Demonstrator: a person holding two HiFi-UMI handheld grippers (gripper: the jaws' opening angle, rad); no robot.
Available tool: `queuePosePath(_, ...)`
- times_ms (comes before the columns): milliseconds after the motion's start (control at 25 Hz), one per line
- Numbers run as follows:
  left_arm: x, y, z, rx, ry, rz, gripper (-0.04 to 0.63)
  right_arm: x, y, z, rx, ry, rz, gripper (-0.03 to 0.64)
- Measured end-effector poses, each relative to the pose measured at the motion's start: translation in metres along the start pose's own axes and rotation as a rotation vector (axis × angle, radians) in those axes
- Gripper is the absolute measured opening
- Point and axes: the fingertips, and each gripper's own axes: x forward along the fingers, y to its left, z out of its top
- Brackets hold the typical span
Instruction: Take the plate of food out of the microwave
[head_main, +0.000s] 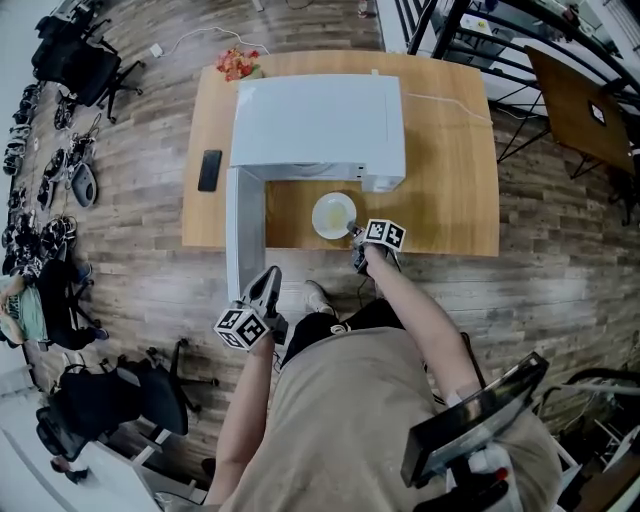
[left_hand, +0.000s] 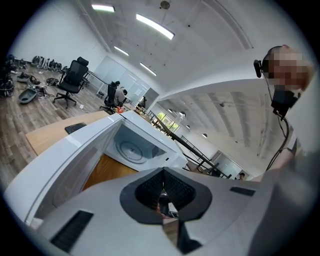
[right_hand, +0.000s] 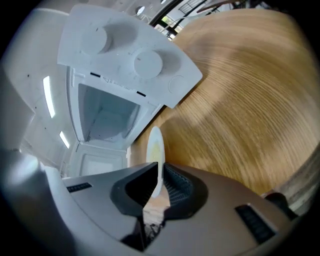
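Note:
A white plate with pale yellow food sits low over the wooden table, just outside the open white microwave. My right gripper is shut on the plate's near rim. In the right gripper view the plate shows edge-on between the closed jaws, with the empty microwave cavity beyond. The microwave door stands swung out to the left. My left gripper hangs by the door's outer end, shut and holding nothing. In the left gripper view, the left gripper faces the cavity and its bare turntable.
A black phone lies on the table left of the microwave. A red-orange bundle sits at the table's back left corner. Office chairs stand on the wood floor to the left. A dark desk is at the right.

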Motion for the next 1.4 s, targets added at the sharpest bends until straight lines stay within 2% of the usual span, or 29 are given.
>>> queuePosePath(40,-0.002,0.002,-0.001,-0.005,0.001,-0.003,0.005,0.003,0.000,0.000,-0.047,-0.001,-0.027,0.019)
queuePosePath(80,-0.003,0.003,-0.002,-0.009,0.003,-0.008,0.005,0.006,0.002,0.001,-0.095,-0.004,-0.046,0.060)
queuePosePath(120,-0.004,0.003,-0.002,-0.012,0.004,-0.015,0.005,0.009,0.005,0.002,-0.138,-0.010,-0.057,0.162)
queuePosePath(200,-0.004,0.002,-0.002,-0.015,0.005,-0.034,0.005,0.014,0.010,0.006,-0.198,-0.032,-0.075,0.316)
queuePosePath(240,-0.004,0.002,-0.001,-0.015,0.005,-0.045,0.005,0.015,0.011,0.008,-0.223,-0.047,-0.088,0.370)
queuePosePath(360,-0.004,0.000,0.002,-0.020,-0.005,-0.083,0.005,0.011,0.014,0.015,-0.290,-0.084,-0.122,0.477)
queuePosePath(480,-0.008,-0.002,0.007,-0.033,-0.024,-0.122,0.005,-0.010,0.026,0.021,-0.348,-0.126,-0.123,0.482)
queuePosePath(600,-0.015,-0.003,0.017,-0.049,-0.045,-0.165,0.005,-0.044,0.054,0.020,-0.407,-0.169,-0.082,0.480)
queuePosePath(760,-0.022,0.002,0.022,-0.059,-0.055,-0.217,0.005,-0.110,0.099,0.022,-0.483,-0.301,-0.005,0.467)
queuePosePath(920,-0.027,-0.003,0.021,-0.053,-0.035,-0.272,0.005,-0.190,0.147,0.023,-0.569,-0.470,0.041,0.359)
queuePosePath(1120,-0.037,-0.027,0.037,0.017,-0.048,-0.307,0.005,-0.278,0.199,0.020,-0.717,-0.628,0.085,0.324)
queuePosePath(1400,-0.062,-0.084,0.054,0.128,-0.138,-0.276,0.005,-0.372,0.229,-0.001,-0.896,-0.723,0.166,0.296)
